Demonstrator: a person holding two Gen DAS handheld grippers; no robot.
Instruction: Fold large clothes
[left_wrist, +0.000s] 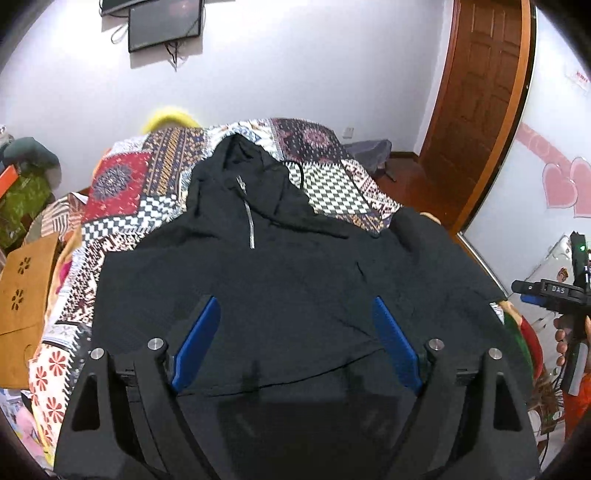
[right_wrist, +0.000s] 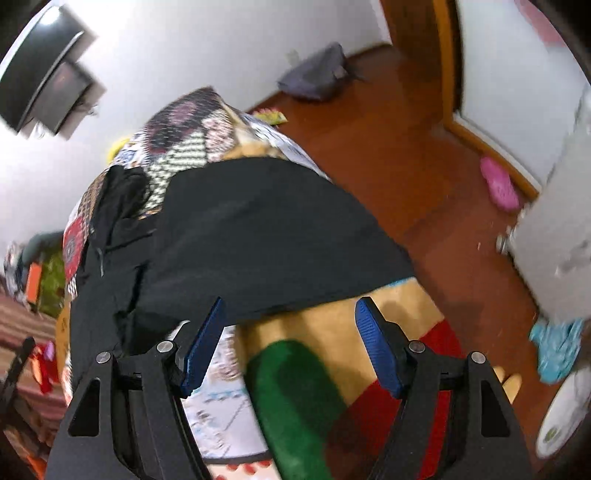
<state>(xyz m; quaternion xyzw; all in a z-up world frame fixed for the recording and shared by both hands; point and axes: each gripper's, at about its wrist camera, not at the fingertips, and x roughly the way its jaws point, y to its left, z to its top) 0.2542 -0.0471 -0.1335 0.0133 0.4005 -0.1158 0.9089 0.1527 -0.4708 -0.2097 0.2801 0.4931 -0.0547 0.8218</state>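
Black hoodie (left_wrist: 280, 266) spread flat, front up, on patchwork blanket (left_wrist: 122, 184) covering bed; hood toward far wall, zipper (left_wrist: 250, 221) down from collar, drawstring trailing to the right of hood

Left gripper (left_wrist: 295, 332) above lower half of hoodie, jaws spread wide, blue pads (left_wrist: 197, 343) apart with nothing between them, fabric visible underneath; contact with cloth hard to judge

Right gripper (right_wrist: 291, 343) over right edge of bed, jaws also released and wide, empty. Hoodie (right_wrist: 258, 236) in right wrist view lies ahead of pads, its near edge just beside left pad (right_wrist: 205, 347), draping over bed side. Tan, green and red cloth (right_wrist: 295, 398) under the gap between pads. View slightly motion-blurred

In left wrist view, right gripper body (left_wrist: 561, 295) seen at far right edge, held in a hand (left_wrist: 570, 332), well apart from hoodie centre

Around: wooden door (left_wrist: 480, 92), dark screen (left_wrist: 166, 22) on wall, pink heart stickers (left_wrist: 565, 181), pink slipper (right_wrist: 498, 184) and grey bag (right_wrist: 317, 74) on red-brown floor (right_wrist: 388, 147)
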